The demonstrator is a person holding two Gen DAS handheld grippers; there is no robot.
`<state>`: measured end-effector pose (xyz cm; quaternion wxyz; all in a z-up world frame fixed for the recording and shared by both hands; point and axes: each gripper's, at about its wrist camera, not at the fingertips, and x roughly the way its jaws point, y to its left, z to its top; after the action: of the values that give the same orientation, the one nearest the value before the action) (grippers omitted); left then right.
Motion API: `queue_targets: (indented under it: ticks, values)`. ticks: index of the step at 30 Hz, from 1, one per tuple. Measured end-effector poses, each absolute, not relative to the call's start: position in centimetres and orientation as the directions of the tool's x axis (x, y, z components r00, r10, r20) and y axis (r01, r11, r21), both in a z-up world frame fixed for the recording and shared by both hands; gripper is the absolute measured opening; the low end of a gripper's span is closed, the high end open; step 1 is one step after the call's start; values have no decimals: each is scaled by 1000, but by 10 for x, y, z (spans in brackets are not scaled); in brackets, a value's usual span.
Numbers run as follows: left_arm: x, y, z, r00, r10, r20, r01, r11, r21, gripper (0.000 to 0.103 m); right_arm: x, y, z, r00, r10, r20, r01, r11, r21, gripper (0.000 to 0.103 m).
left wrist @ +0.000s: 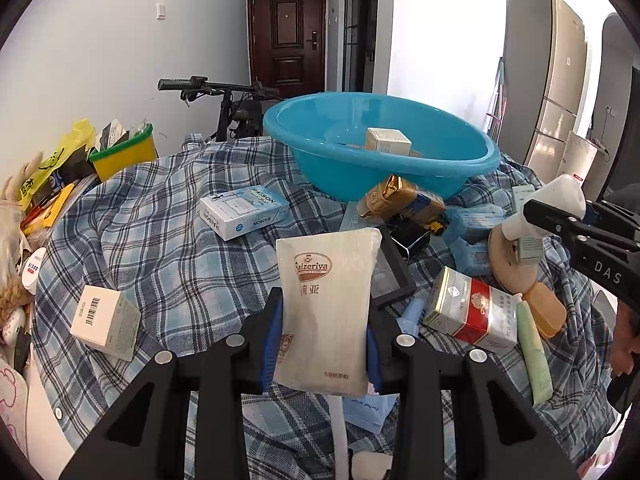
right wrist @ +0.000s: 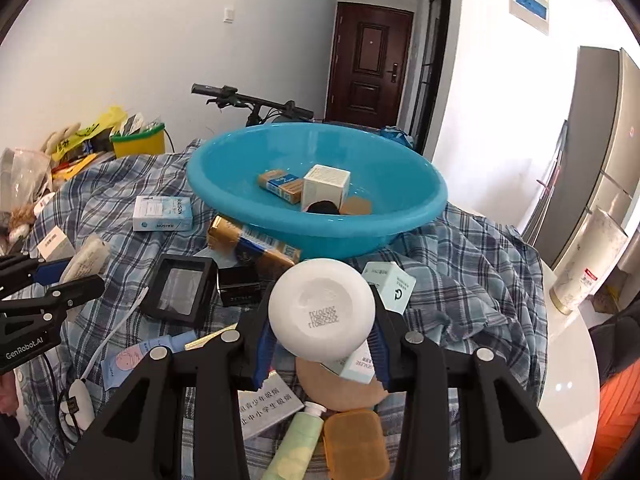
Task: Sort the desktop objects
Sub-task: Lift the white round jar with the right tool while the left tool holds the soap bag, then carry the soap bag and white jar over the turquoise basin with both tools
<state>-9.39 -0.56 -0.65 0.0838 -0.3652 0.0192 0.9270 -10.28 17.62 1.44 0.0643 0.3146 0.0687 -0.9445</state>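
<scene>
My left gripper [left wrist: 323,344] is shut on a white Saizeriya wet-wipe packet [left wrist: 326,304] and holds it upright above the plaid cloth. My right gripper [right wrist: 322,336] is shut on a white bottle [right wrist: 322,310], bottom toward the camera; it also shows in the left wrist view [left wrist: 548,206]. The blue basin [right wrist: 316,216] stands behind and holds a cream box [right wrist: 326,184], a gold-blue box [right wrist: 282,184] and small items. The basin also shows in the left wrist view [left wrist: 380,160].
On the plaid cloth [left wrist: 160,240] lie a Raison box [left wrist: 244,212], a barcode box [left wrist: 106,320], a gold pack [left wrist: 400,200], a red-white tin [left wrist: 472,312], a black frame [right wrist: 180,290], a green tube [right wrist: 294,444] and an orange case [right wrist: 354,444]. Clutter is piled at the left.
</scene>
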Motion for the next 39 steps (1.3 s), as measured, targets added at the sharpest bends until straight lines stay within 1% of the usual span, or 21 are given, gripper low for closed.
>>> queue_targets:
  ticks: [4, 8, 20, 25, 29, 32, 36, 39]
  values:
    - [-93, 2, -4, -724, 147, -674, -172, -985, -30, 37, -94, 201, 17, -802, -60, -594, 114, -992, -53, 38]
    - [-92, 9, -3, -726, 146, -672, -175, -984, -24, 37, -88, 214, 17, -802, -71, -594, 98, -995, -14, 38]
    - [-92, 10, 4, -736, 144, -662, -173, -985, -22, 37, -87, 211, 11, -793, -85, -604, 116, -993, -13, 38]
    - [-92, 9, 24, -766, 159, -623, -172, -984, -40, 37, -86, 211, 31, -817, -89, -569, 113, -994, -6, 38]
    - [-91, 13, 53, -806, 159, -570, -174, -984, -30, 37, -81, 208, 60, -857, -90, -508, 111, -994, -10, 38]
    - [-86, 13, 79, -852, 151, -501, -163, -986, -19, 37, -73, 206, 84, -891, -90, -444, 105, -994, -10, 38]
    - [-74, 11, 113, -917, 154, -368, -157, -987, -21, 37, -62, 205, 109, -929, -91, -359, 102, -995, -11, 38]
    - [-58, 8, 133, -958, 161, -236, -158, -987, -30, 37, -53, 205, 125, -952, -97, -289, 102, -995, -5, 38]
